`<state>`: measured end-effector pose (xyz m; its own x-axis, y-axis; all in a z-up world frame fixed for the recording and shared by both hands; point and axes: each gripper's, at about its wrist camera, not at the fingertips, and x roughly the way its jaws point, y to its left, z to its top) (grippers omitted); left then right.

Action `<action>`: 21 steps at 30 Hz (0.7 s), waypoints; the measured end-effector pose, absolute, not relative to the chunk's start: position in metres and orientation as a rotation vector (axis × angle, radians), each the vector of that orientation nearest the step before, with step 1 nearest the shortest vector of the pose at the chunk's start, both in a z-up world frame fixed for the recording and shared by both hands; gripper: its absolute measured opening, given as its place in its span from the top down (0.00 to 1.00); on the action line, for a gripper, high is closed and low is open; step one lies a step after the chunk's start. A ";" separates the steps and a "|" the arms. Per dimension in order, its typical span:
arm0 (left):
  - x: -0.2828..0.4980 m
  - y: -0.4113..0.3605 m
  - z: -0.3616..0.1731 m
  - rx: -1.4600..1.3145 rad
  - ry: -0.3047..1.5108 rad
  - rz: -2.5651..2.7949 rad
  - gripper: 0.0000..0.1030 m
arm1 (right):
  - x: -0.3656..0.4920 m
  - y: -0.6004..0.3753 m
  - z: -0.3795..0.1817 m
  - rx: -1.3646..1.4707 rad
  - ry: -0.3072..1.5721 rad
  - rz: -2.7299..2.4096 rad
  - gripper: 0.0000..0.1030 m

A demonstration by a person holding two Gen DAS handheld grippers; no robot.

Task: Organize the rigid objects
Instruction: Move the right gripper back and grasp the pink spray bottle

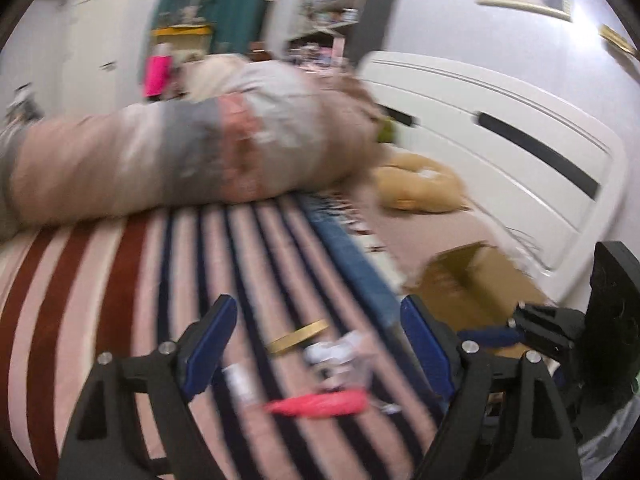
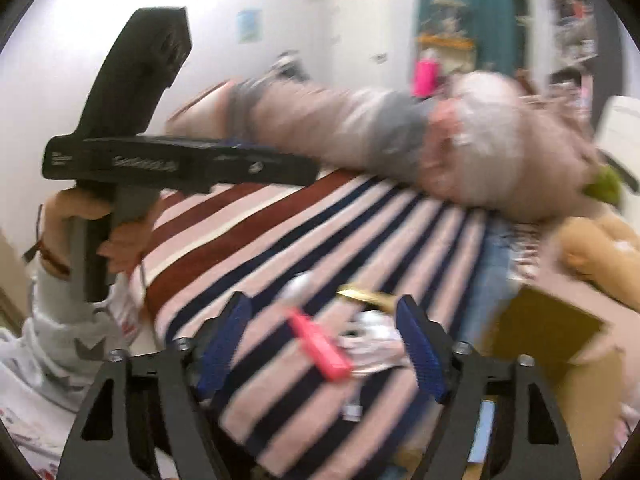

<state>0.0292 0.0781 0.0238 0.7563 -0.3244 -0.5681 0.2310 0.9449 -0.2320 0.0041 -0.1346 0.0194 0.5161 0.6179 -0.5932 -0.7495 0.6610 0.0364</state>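
Small things sit in a bunch on the striped bed, near its right edge, next to the box.

Pink stick (image 2: 318,345), gold strip (image 1: 297,335), white tube (image 1: 240,384) and a clear wrapper (image 2: 374,344) all lie close together on the bed (image 1: 100,280). Your left gripper (image 1: 316,354) and your right gripper (image 2: 324,344) both have their fingers apart, with nothing held. The pictures are very blurry. If you grab now, you could miss the pink stick, pinch the blanket, or catch the wrapper too. You could also knock things off the edge and miss the box (image 2: 560,332). Your two grippers point at the same pile and might bump. A big pillow (image 1: 180,156) lies along the far edge.
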 end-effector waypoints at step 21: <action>0.010 0.142 -0.080 -0.314 0.766 -0.226 0.21 | 0.074 -0.060 -0.118 -0.302 1.044 0.832 0.53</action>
<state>0.0104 0.1418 -0.0805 0.6999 -0.3121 -0.6424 0.0861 0.9298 -0.3579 0.0741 -0.0601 -0.1176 0.2397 0.4614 -0.8542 -0.7302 0.6655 0.1546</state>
